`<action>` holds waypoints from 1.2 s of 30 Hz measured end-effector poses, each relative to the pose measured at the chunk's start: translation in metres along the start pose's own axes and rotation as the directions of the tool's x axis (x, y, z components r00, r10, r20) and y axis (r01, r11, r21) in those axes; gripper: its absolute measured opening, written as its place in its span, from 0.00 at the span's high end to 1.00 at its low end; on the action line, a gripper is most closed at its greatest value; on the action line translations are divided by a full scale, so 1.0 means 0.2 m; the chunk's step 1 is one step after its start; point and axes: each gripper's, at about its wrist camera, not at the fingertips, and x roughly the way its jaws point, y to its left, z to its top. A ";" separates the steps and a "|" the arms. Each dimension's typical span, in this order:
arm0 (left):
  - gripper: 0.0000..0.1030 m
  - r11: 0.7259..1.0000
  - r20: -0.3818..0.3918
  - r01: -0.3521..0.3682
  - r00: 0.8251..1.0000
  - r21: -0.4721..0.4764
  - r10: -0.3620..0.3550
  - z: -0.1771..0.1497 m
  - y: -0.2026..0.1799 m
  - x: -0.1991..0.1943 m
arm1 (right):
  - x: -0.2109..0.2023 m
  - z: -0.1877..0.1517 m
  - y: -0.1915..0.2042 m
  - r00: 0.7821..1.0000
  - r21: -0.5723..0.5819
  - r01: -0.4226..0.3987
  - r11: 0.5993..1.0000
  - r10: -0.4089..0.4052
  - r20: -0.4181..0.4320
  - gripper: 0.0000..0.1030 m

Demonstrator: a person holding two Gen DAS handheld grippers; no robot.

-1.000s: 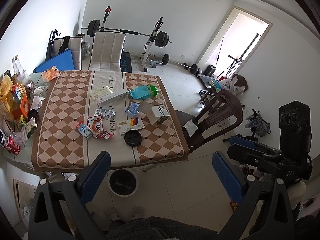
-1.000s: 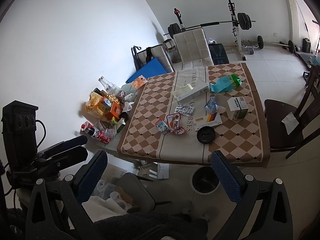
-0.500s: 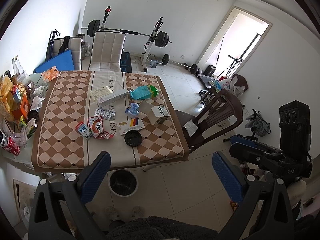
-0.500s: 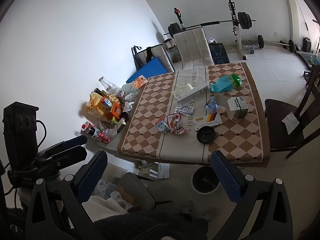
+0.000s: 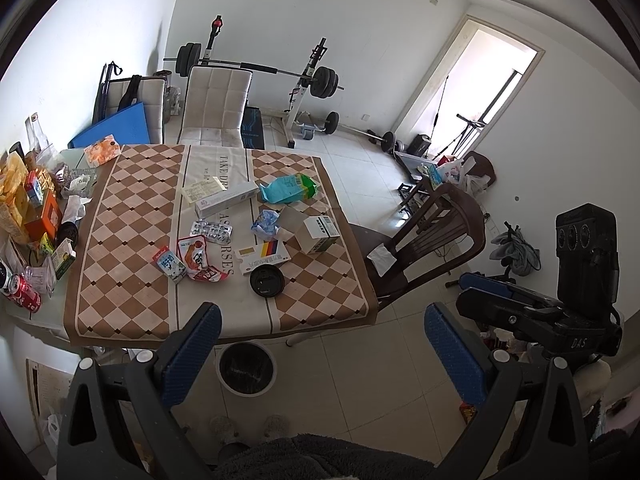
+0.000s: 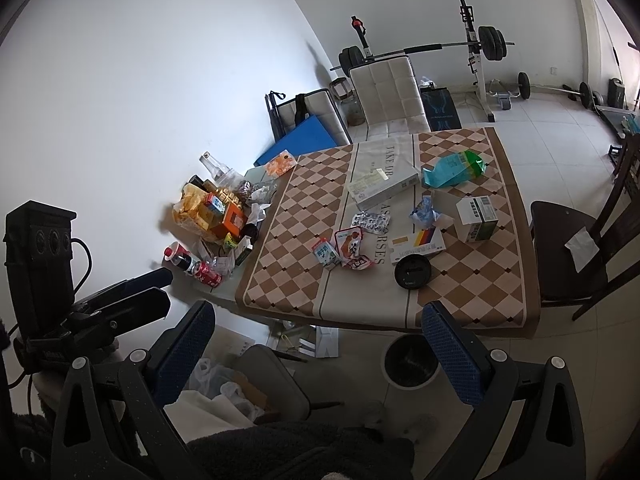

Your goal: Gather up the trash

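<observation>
Trash lies on a checked tablecloth: a black lid, a striped flat box, a white carton, a teal-green bag, a long white box, blister packs and red and blue wrappers. A white bin with a black liner stands on the floor below the table's near edge. My left gripper is open and empty, held high above the bin. My right gripper is open and empty, equally far from the table.
Snack boxes, bottles and red cans crowd the table's left side. A dark wooden chair stands right of the table, a white chair behind it. A barbell rack stands at the back wall. Bags and cardboard lie on the floor.
</observation>
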 end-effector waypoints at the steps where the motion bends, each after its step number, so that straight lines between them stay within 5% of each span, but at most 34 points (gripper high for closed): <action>1: 0.00 1.000 0.000 -0.001 1.000 -0.001 0.001 0.00 0.00 0.00 | 0.00 0.00 0.00 1.000 0.000 0.000 1.000 0.000 0.000 0.00; 28: 0.00 1.000 -0.003 -0.002 1.000 0.002 0.002 0.04 -0.01 0.00 | 0.02 0.02 0.02 1.000 0.006 -0.003 1.000 0.003 0.003 0.00; 30: 0.00 0.995 0.021 -0.100 0.995 0.022 0.100 0.05 -0.01 0.00 | 0.02 0.02 0.03 1.000 0.025 0.002 1.000 -0.002 0.011 0.00; 33: 0.00 0.939 0.058 -0.339 0.940 0.066 0.335 0.09 0.00 0.07 | 0.06 0.03 0.03 0.998 0.069 0.052 0.996 -0.054 0.027 0.00; 36: 0.00 0.897 0.036 -0.437 0.899 0.069 0.435 0.13 0.07 0.21 | 0.12 0.04 0.00 0.989 0.109 0.141 0.984 -0.144 0.021 0.00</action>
